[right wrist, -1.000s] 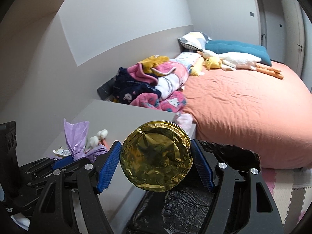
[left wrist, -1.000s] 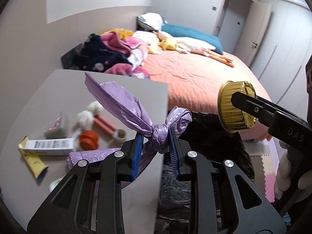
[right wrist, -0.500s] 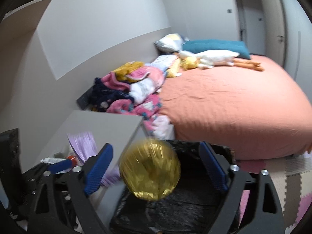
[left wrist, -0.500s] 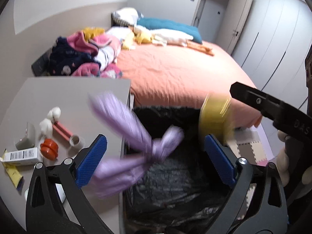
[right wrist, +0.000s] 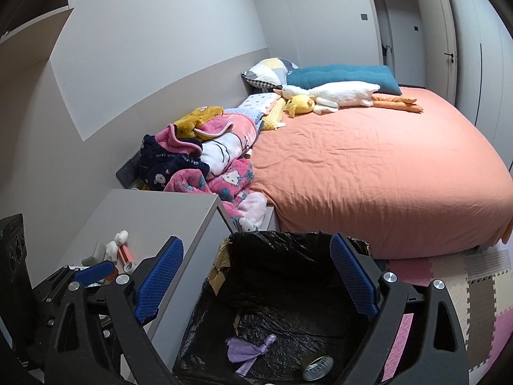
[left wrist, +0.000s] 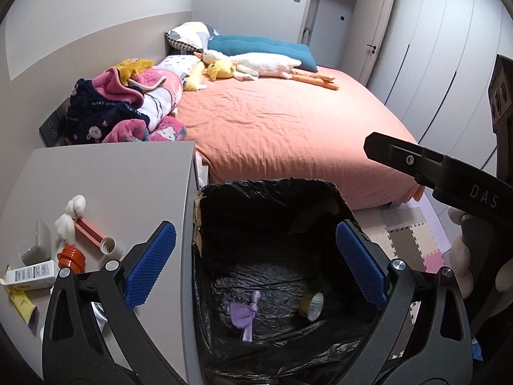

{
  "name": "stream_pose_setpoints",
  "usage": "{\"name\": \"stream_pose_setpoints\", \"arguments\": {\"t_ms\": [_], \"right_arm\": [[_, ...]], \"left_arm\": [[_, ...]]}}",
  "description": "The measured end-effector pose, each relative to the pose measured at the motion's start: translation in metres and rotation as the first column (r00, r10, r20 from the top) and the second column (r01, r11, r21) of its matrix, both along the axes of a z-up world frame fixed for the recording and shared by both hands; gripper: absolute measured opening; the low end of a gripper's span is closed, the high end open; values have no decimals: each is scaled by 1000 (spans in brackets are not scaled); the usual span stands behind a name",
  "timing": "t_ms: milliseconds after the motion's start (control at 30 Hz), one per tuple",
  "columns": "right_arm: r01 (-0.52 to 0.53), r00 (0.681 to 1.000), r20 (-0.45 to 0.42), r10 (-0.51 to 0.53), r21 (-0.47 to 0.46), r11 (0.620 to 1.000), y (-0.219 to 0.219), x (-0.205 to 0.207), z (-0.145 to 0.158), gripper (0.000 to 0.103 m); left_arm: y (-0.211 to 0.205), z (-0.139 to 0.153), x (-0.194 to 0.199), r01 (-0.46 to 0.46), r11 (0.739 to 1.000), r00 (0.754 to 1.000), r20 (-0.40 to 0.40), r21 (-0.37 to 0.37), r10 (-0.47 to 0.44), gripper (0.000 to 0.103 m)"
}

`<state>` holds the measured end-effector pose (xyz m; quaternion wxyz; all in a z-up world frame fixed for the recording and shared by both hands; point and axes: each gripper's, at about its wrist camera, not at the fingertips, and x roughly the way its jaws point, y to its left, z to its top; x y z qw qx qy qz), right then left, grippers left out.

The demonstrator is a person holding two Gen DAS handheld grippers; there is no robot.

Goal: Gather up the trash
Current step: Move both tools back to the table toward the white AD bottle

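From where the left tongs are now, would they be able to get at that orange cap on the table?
Probably yes. The left tongs are open and empty, and the orange cap lies uncovered on the table just to their left, though a white tube and a box crowd it.

A big bed [left wrist: 288, 128] is covered by an orange sheet. A white toy goose [left wrist: 263, 64] and a yellow toy duck [left wrist: 221, 69] are laid near its head end. Pink and dark blue blankets [left wrist: 125, 109] are piled along its left edge. Soft floor mats [left wrist: 413, 237] are seen beside it.
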<state>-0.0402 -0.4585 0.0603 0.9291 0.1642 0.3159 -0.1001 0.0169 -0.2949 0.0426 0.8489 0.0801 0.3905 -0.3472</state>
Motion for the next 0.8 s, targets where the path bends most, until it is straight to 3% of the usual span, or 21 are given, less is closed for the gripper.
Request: {"name": "stream_pose_setpoints", "arguments": {"t_ms": [800], "right_arm": [[-133,991,-10,133,23,991,55,30,-5,93]], "left_arm": [[59,-1,-3,-111,993,994,17,27,110,96]]}}
